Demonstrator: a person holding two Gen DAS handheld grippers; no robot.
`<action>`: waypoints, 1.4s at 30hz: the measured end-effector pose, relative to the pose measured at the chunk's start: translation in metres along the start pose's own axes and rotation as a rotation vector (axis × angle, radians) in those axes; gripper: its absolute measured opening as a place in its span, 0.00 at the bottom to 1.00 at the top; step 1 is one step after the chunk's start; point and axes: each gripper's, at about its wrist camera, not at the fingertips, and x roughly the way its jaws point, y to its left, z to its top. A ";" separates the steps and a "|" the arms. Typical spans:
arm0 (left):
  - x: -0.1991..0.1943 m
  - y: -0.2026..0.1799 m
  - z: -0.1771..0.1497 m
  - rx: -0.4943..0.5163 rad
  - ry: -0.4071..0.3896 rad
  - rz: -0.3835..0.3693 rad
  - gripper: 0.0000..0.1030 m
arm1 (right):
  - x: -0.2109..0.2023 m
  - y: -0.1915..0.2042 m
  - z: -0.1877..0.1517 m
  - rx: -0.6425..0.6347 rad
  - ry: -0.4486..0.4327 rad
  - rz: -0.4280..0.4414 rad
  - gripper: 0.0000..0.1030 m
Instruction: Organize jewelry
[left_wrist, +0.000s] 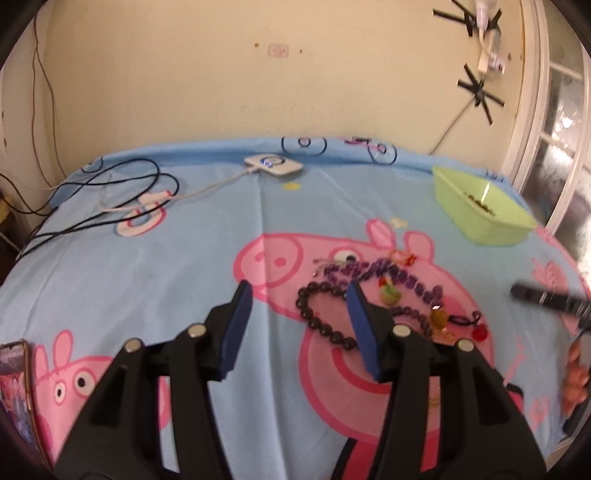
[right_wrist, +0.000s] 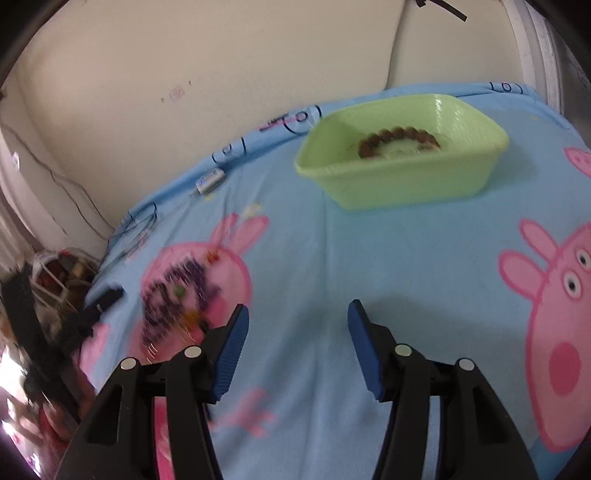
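Observation:
A pile of jewelry lies on the blue cartoon sheet: a black bead bracelet (left_wrist: 317, 317), a purple bead strand (left_wrist: 384, 269) and small coloured charms (left_wrist: 439, 317). My left gripper (left_wrist: 301, 291) is open, just above the near left edge of the pile. A green plastic basket (right_wrist: 402, 173) holds a brown bead bracelet (right_wrist: 399, 136); it also shows in the left wrist view (left_wrist: 484, 210) at the far right. My right gripper (right_wrist: 297, 312) is open and empty over bare sheet in front of the basket. The pile shows blurred at its left (right_wrist: 177, 295).
A white hub (left_wrist: 273, 166) with cables (left_wrist: 110, 195) lies at the bed's far edge by the wall. A phone (left_wrist: 14, 384) lies at the near left. The other gripper's finger (left_wrist: 546, 297) enters from the right. Clutter (right_wrist: 48, 295) lies beside the bed.

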 end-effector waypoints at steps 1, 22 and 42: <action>-0.001 0.000 0.000 0.002 -0.007 -0.006 0.50 | -0.006 0.004 0.001 -0.003 -0.024 0.011 0.33; -0.005 0.007 -0.001 -0.017 -0.035 -0.038 0.50 | -0.005 0.005 -0.034 -0.033 -0.005 0.103 0.33; -0.002 0.009 0.000 -0.024 -0.040 -0.043 0.50 | -0.007 0.003 -0.036 -0.007 -0.008 0.128 0.33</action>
